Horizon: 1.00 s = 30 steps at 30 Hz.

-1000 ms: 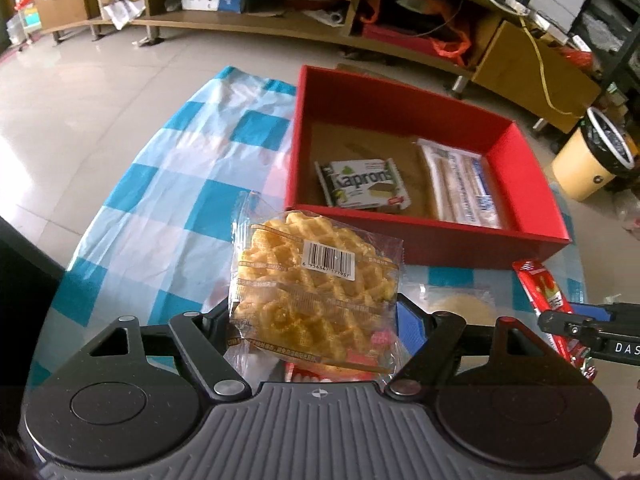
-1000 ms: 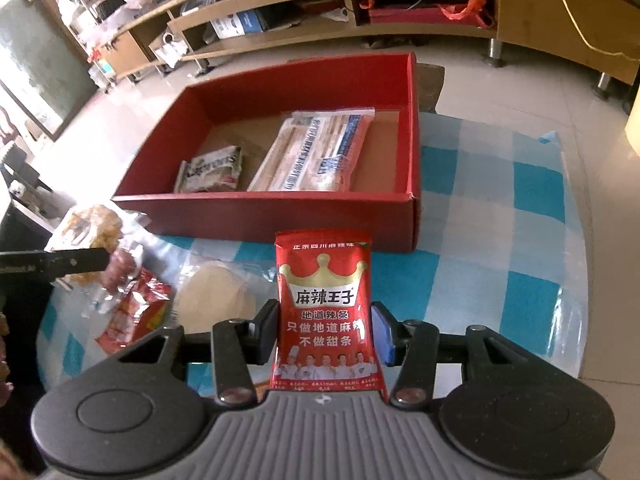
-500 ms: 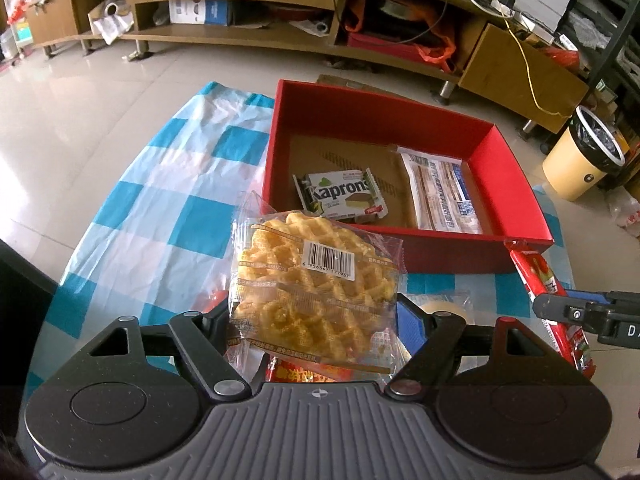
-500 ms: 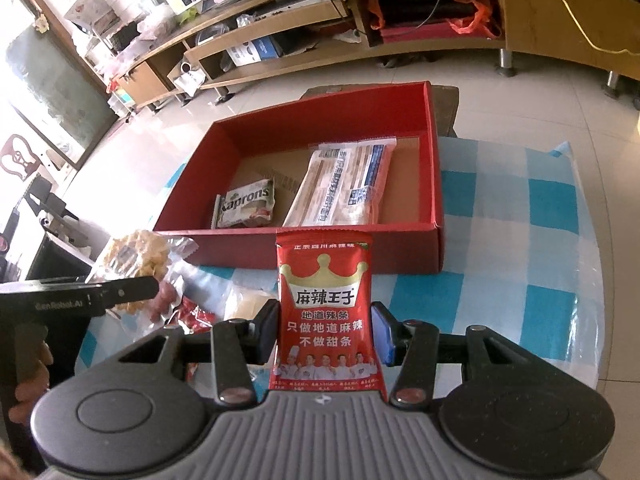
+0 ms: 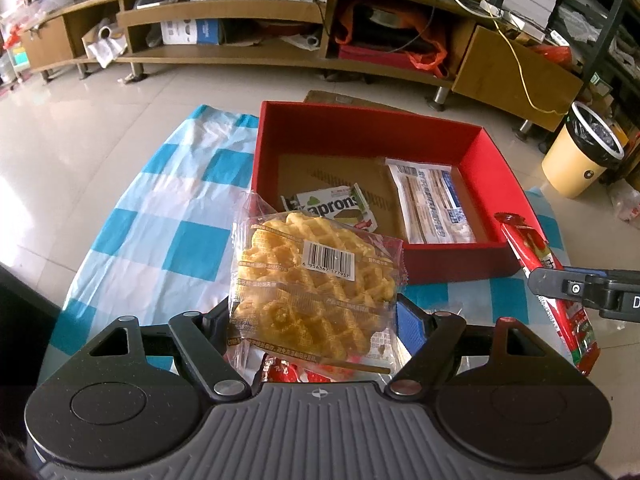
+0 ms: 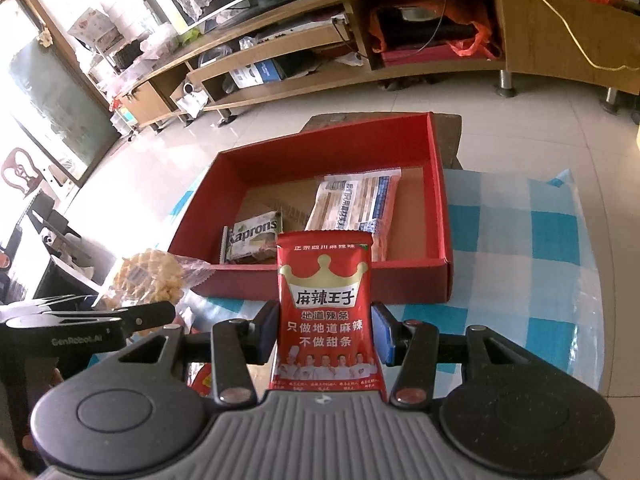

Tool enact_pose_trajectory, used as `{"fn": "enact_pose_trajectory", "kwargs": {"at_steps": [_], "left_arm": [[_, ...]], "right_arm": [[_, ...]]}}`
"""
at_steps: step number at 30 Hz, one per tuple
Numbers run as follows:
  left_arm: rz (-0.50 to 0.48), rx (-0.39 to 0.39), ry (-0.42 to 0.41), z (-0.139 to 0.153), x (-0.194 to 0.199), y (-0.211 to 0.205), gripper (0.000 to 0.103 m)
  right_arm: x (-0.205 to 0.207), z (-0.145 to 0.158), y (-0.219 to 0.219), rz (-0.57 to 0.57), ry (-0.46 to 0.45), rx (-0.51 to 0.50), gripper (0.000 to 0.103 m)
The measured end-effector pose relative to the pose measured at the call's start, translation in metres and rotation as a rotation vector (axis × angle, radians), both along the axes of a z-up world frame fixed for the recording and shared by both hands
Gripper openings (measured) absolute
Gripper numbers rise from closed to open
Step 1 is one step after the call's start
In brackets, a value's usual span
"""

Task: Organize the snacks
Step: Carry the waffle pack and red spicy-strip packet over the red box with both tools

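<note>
Red cardboard forms the open box (image 5: 496, 160) set toward the far edge of a table covered by a blue-and-white checked cloth (image 5: 160, 216). Two packets lie on the box floor: a green-and-white wafer pack (image 5: 340, 204) near the front wall and a long clear biscuit pack (image 5: 432, 200) beside it. The left gripper (image 5: 316, 320) is closed on a clear bag holding a waffle (image 5: 312, 280), which is held up in front of the box's near wall. The right gripper (image 6: 326, 332) is clamped on a red snack sachet (image 6: 326, 312), held upright before the same wall. More red wrappers (image 5: 288, 372) are seen on the cloth beneath the waffle bag. Beyond the table are pale floor tiles (image 5: 80, 120), a low wooden shelf unit (image 5: 224, 12) cluttered with boxes and bags, and a yellow bin (image 5: 576, 160) at the right
</note>
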<state>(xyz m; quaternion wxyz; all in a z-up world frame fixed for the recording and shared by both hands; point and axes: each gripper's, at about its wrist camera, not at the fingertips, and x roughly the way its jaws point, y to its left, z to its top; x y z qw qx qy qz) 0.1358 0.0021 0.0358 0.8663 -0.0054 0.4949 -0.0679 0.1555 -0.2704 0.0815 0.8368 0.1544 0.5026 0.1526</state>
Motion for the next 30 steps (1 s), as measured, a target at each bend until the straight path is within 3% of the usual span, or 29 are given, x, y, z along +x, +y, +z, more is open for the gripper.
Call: {"fn": "enact_pose_trajectory", "kwargs": {"at_steps": [30], "left_arm": [[-0.001, 0.039, -0.064, 0.008, 0.049, -0.033, 0.082]], "right_arm": [[0.046, 0.003, -0.011, -0.106, -0.043, 0.011, 0.047]]}}
